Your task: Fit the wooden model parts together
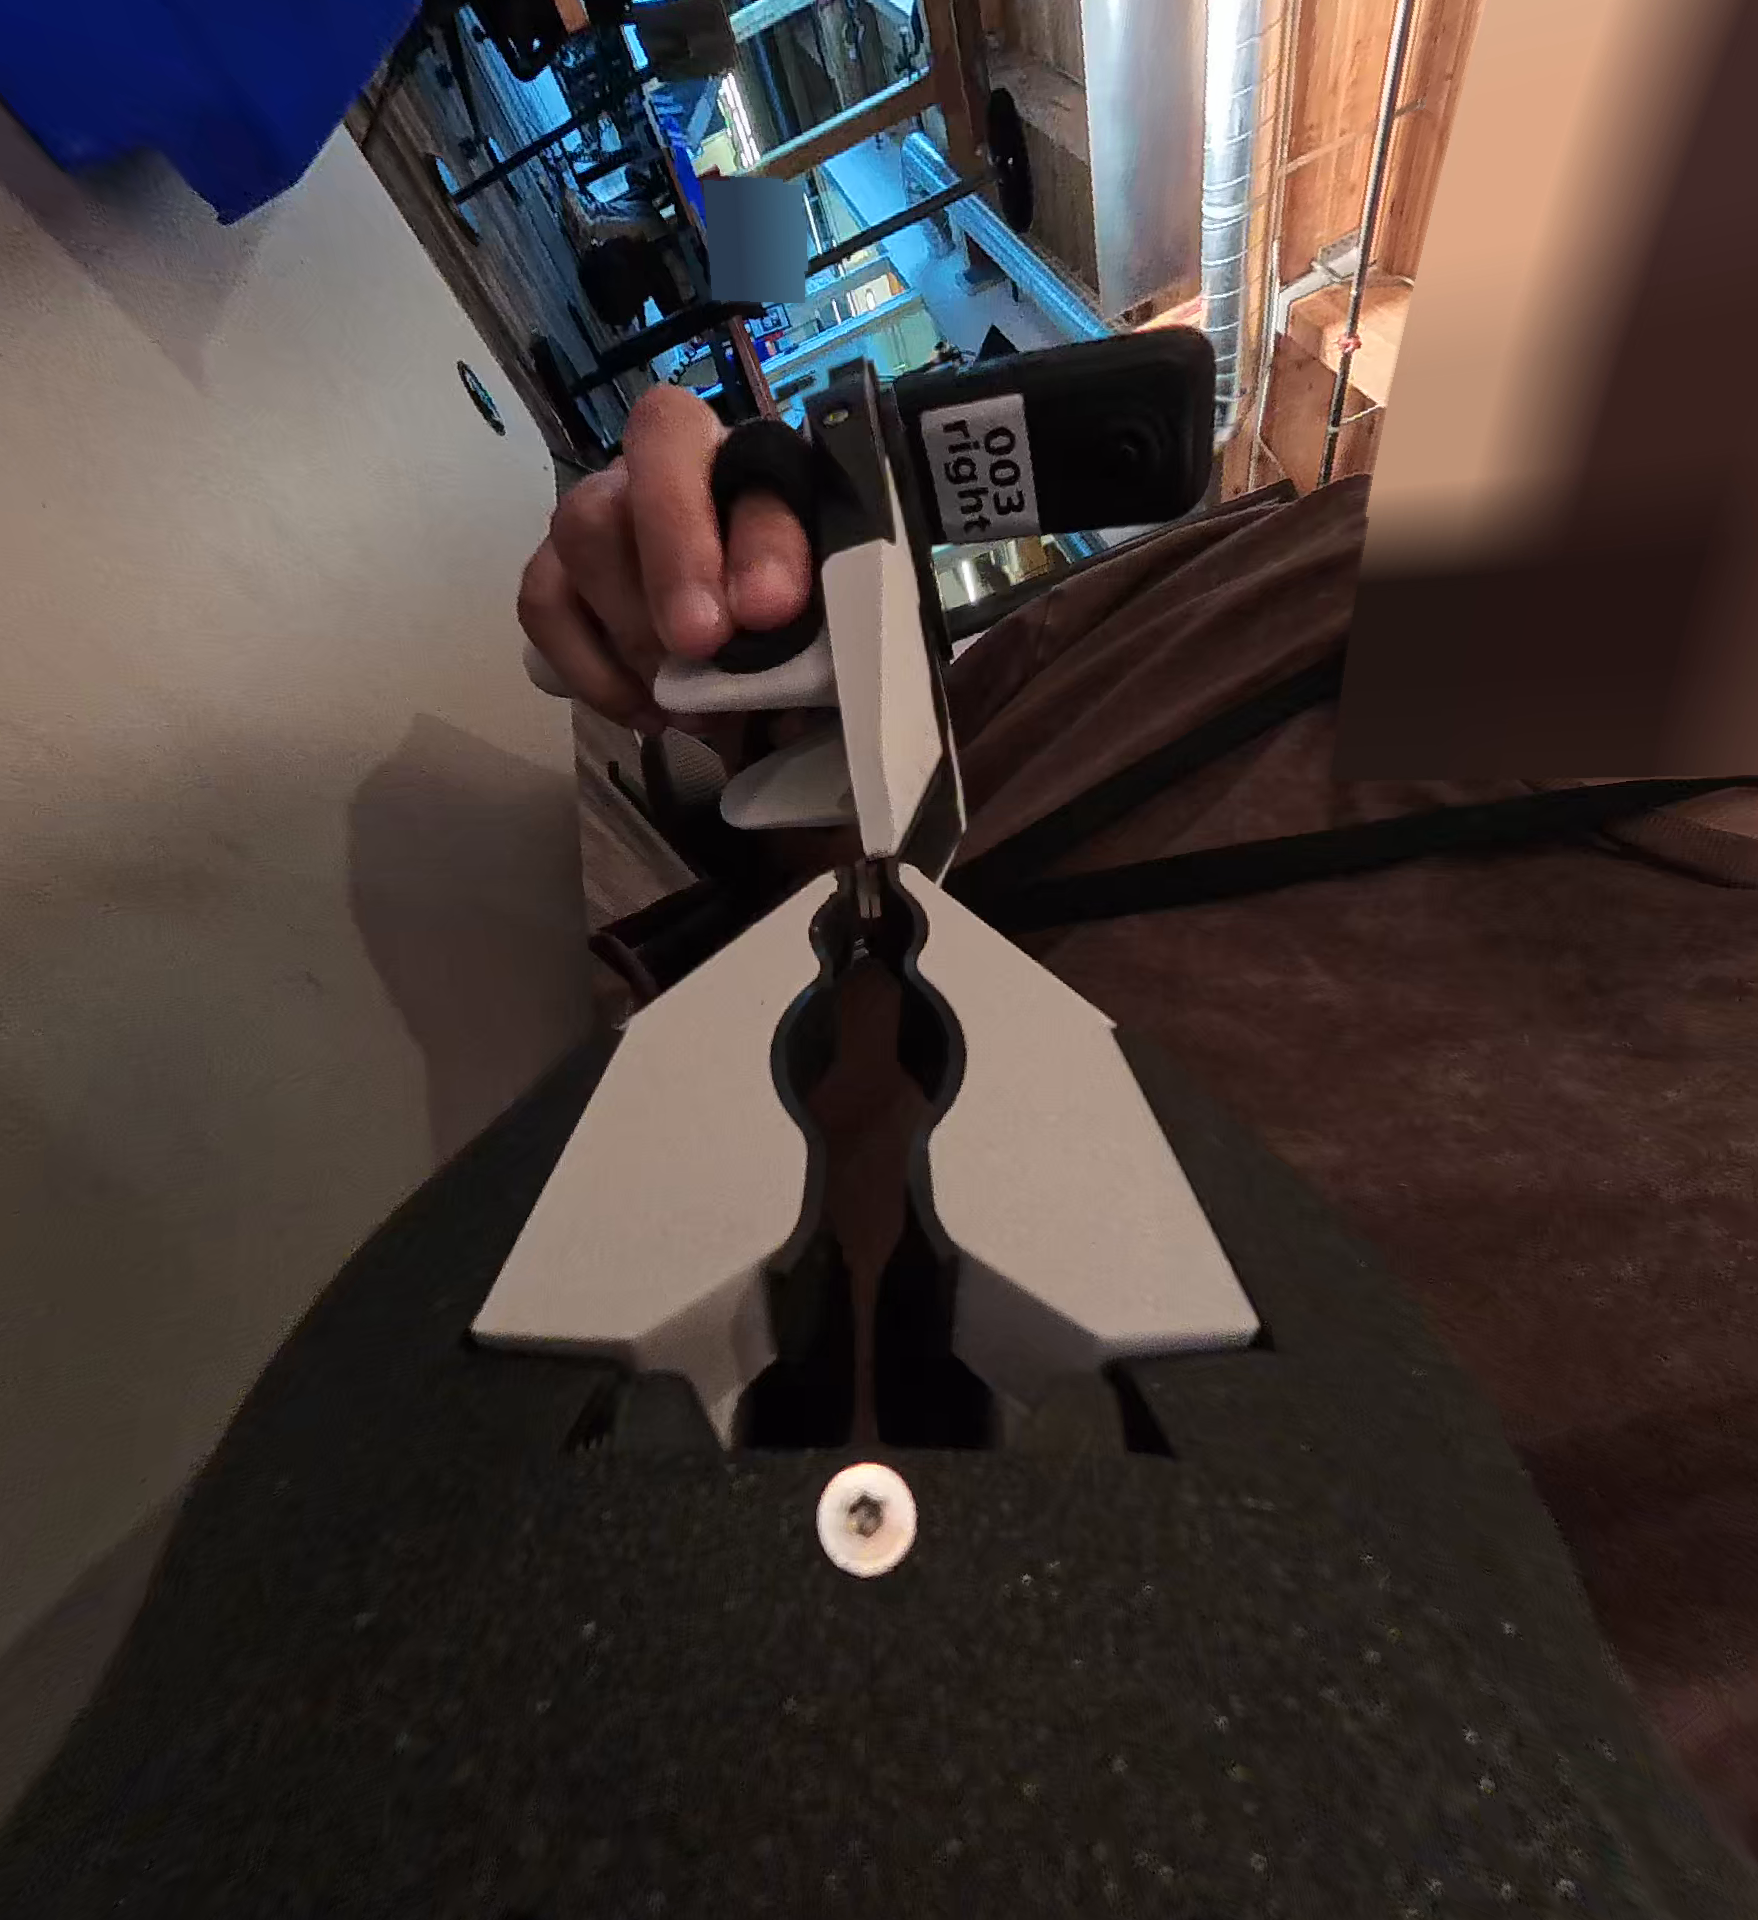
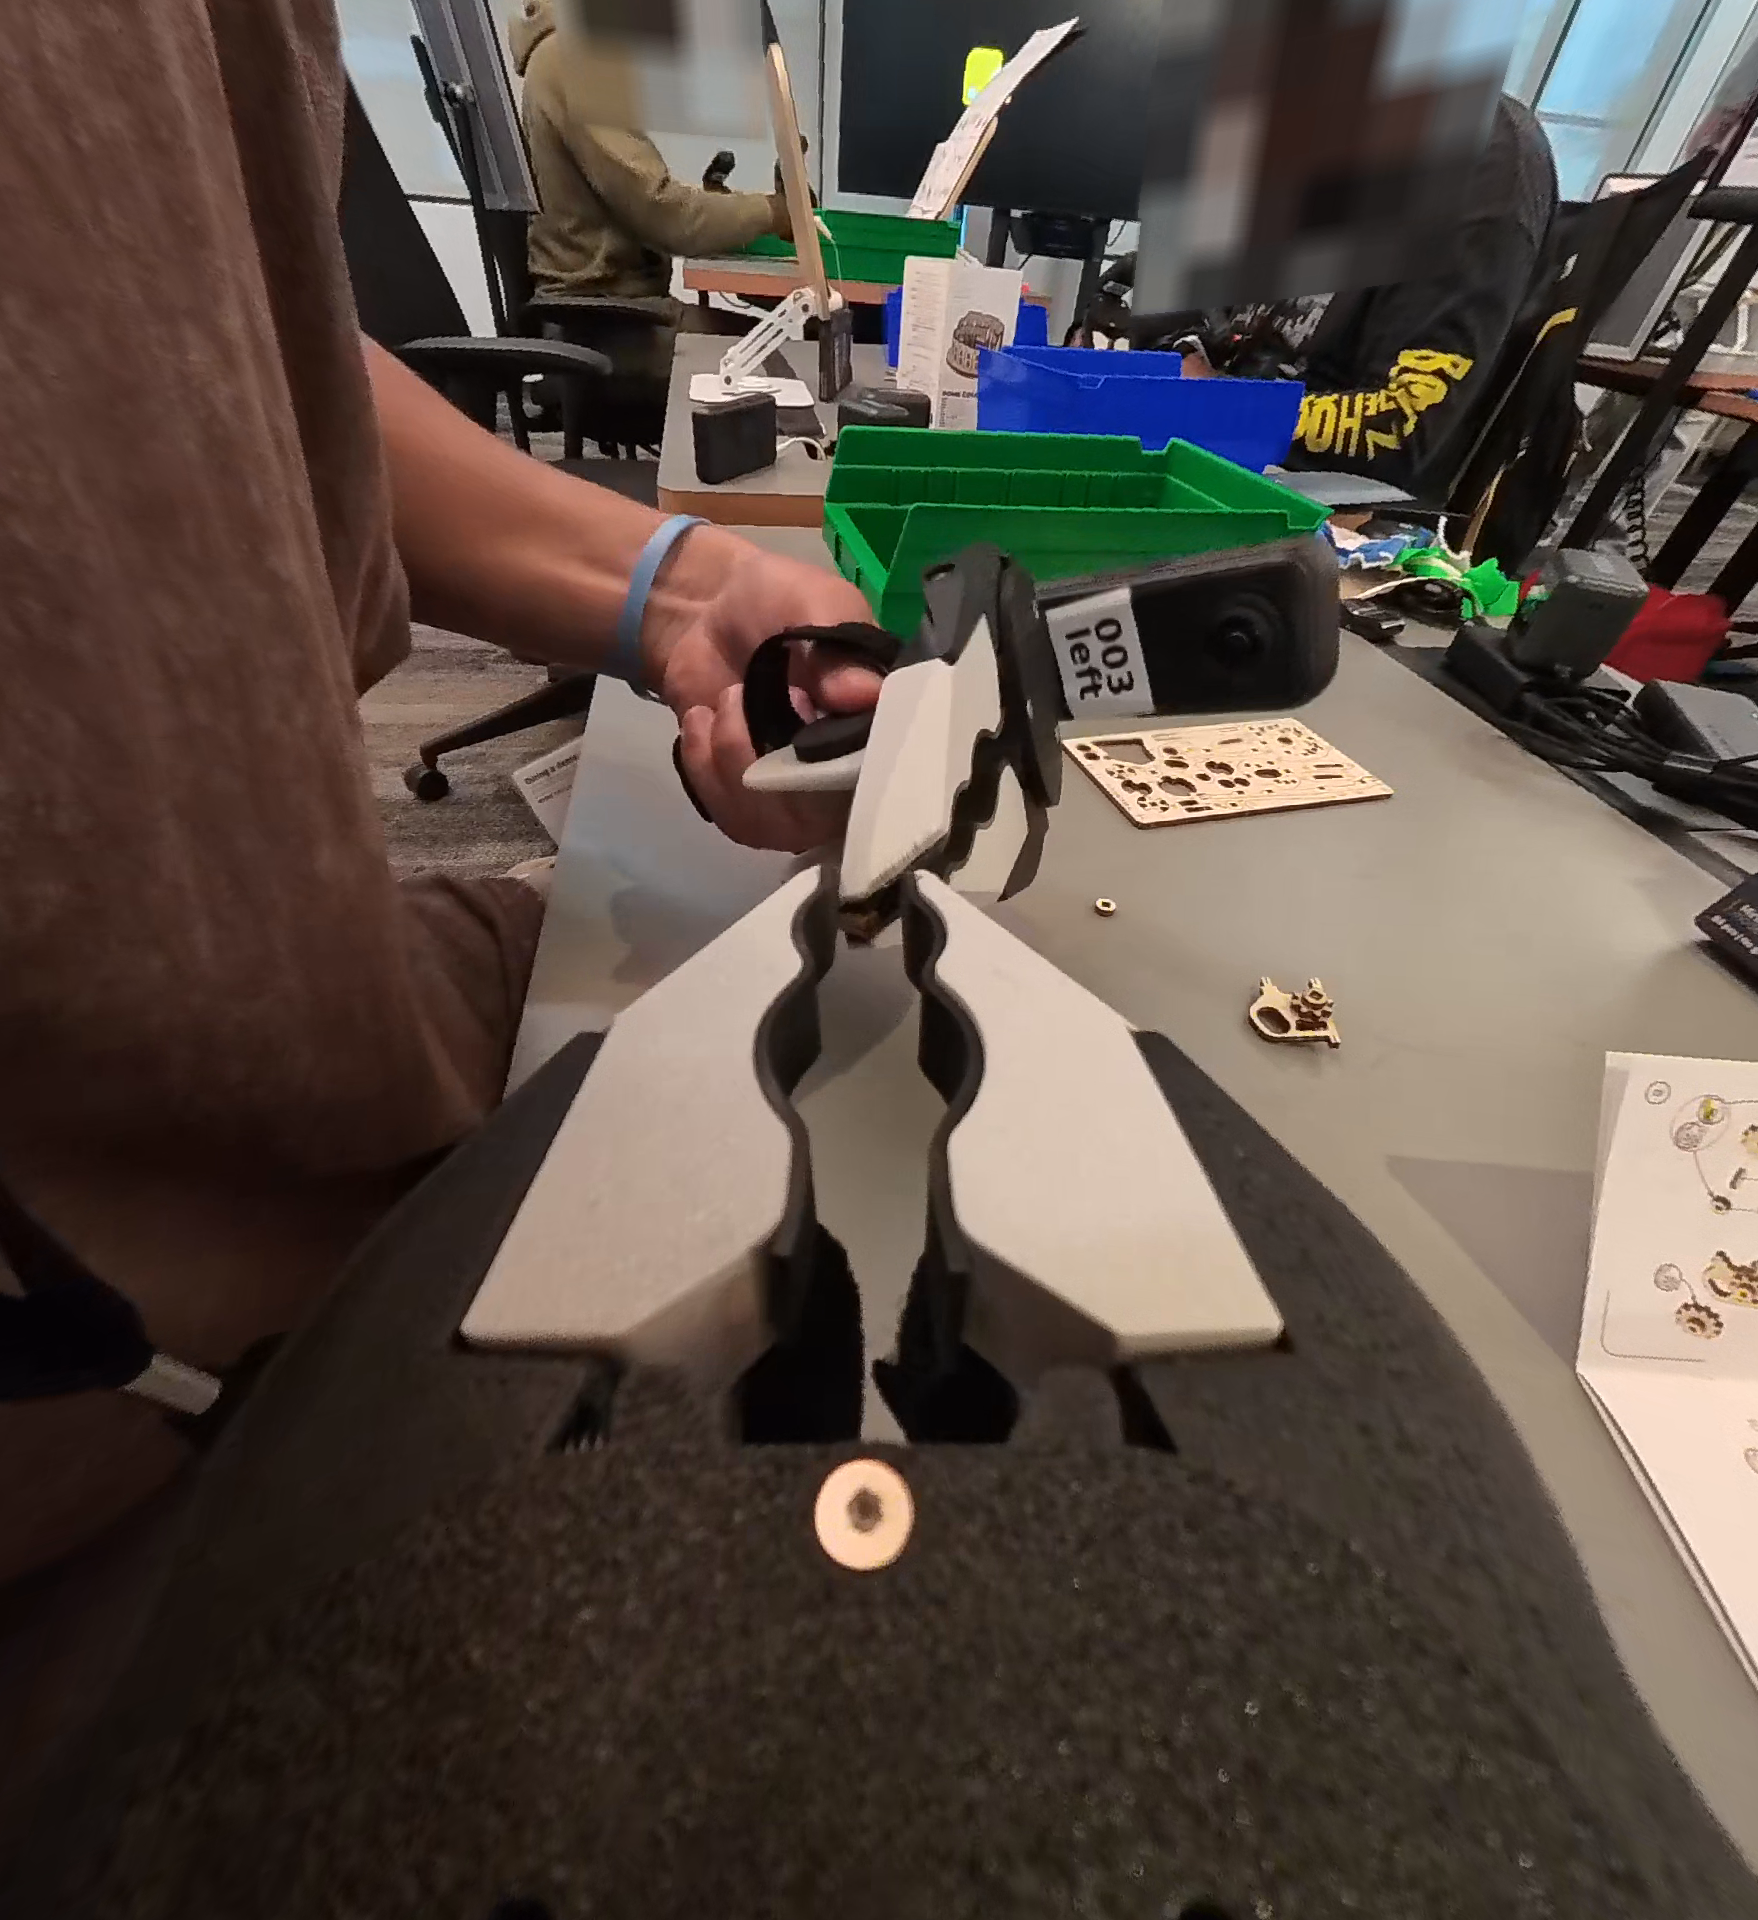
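Two grippers meet tip to tip above the grey table (image 2: 1374,935), raised so the join sits in both cameras. Nearest, the right gripper (image 2: 862,914) pinches a small wooden part (image 2: 862,923) at its very tips — jaws nearly together. Against it the left gripper (image 2: 880,888) angles down, apparently closed on the same piece or a mating one; I cannot tell which. Just beyond lie a finished gear subassembly (image 2: 1296,1015) and a tiny ring (image 2: 1102,906), with the punched-out wooden sheet (image 2: 1228,771) farther back. Instruction pages (image 2: 1727,1299) lie open at right — likely for reference.
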Motion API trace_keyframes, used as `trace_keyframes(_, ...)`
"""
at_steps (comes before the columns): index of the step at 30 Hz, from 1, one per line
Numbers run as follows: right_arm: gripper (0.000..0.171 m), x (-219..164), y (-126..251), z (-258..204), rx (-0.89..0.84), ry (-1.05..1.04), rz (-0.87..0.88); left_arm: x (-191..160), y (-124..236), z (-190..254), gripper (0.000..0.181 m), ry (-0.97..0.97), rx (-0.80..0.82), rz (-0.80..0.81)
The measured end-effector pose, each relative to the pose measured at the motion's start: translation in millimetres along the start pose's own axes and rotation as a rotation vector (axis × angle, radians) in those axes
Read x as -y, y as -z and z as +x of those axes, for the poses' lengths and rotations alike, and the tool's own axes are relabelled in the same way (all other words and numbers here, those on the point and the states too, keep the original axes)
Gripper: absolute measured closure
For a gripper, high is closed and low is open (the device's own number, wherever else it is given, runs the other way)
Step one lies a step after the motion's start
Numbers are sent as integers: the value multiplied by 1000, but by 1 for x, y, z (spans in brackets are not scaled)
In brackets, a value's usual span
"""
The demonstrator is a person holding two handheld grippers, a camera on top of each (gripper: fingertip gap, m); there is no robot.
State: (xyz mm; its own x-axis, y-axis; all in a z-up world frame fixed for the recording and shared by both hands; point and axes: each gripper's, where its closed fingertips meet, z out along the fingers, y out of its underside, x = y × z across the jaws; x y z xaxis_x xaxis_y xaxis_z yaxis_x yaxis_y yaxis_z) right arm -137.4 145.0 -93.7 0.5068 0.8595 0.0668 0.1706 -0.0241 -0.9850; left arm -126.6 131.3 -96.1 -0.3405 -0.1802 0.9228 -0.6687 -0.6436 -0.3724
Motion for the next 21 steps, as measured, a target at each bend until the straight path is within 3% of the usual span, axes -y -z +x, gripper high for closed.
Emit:
trace_keyframes(6, 164, -2, 1, -2, 3, 23, -10, 0, 8, 2, 179, 39, -37, 14)
trace_keyframes(21, 160, -12, -9, -10, -7, 110, -73, -13, 9, 1, 179, 94, 2, -121)
